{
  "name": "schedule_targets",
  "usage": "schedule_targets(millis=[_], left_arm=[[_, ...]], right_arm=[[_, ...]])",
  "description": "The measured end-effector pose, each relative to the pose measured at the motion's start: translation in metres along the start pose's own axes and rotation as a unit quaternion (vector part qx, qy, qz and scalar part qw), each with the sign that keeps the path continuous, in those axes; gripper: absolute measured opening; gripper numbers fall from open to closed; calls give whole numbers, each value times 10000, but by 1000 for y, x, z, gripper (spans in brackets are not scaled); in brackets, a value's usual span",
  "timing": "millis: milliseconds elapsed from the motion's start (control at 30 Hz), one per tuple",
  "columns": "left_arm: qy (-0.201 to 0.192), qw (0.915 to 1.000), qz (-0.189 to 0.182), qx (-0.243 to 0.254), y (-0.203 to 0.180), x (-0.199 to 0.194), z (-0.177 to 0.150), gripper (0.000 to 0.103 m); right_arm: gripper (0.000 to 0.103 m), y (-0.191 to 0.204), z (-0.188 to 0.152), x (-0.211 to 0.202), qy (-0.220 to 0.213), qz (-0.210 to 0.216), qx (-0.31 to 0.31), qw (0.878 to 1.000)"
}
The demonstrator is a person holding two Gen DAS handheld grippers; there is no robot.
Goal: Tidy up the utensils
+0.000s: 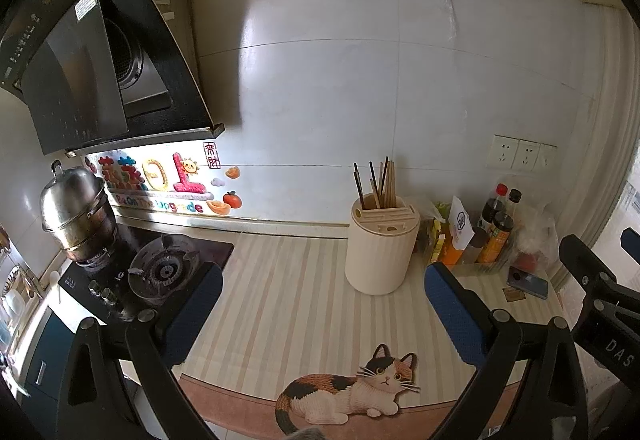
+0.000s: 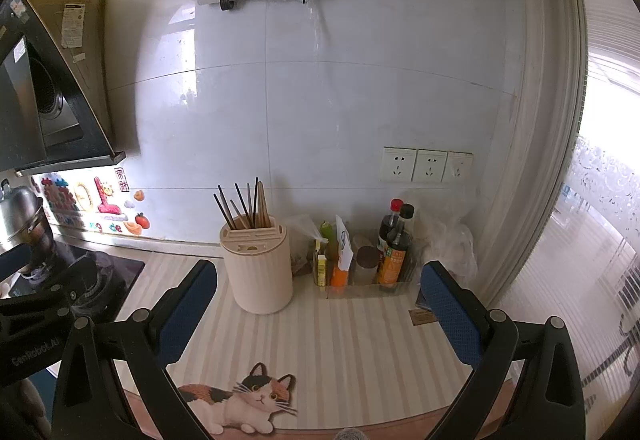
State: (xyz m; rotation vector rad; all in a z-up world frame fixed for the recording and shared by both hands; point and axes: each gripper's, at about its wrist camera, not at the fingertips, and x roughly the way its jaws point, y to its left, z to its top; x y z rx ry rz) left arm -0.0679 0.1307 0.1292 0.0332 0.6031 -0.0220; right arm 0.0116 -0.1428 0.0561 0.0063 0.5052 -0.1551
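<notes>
A cream ribbed utensil holder stands on the striped counter mat near the wall, with several dark and wooden chopsticks upright in its top slot. It also shows in the right wrist view, with its chopsticks. My left gripper is open and empty, hovering above the mat in front of the holder. My right gripper is open and empty, in front of and slightly right of the holder. Each gripper's body shows at the edge of the other's view.
A gas stove with a steel pot lies left, under a black range hood. A clear tray of sauce bottles and packets sits right of the holder. A phone lies by the window. A cat picture marks the mat's front edge.
</notes>
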Motion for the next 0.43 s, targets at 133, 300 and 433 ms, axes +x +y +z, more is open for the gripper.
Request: schedule_targets(millis=[133,300,433], left_arm=[[2,10000,-3,11,1,1,-1,103],[17,10000,-1,5,2,1,-2,103],[37,10000,-10,-15,5,3,-4,103]], right_arm=[[103,0,0,0,4,3,-1,10000],[103,-1,0,2,0,15,-4,10000],[103,0,0,1,7,14,5,10000]])
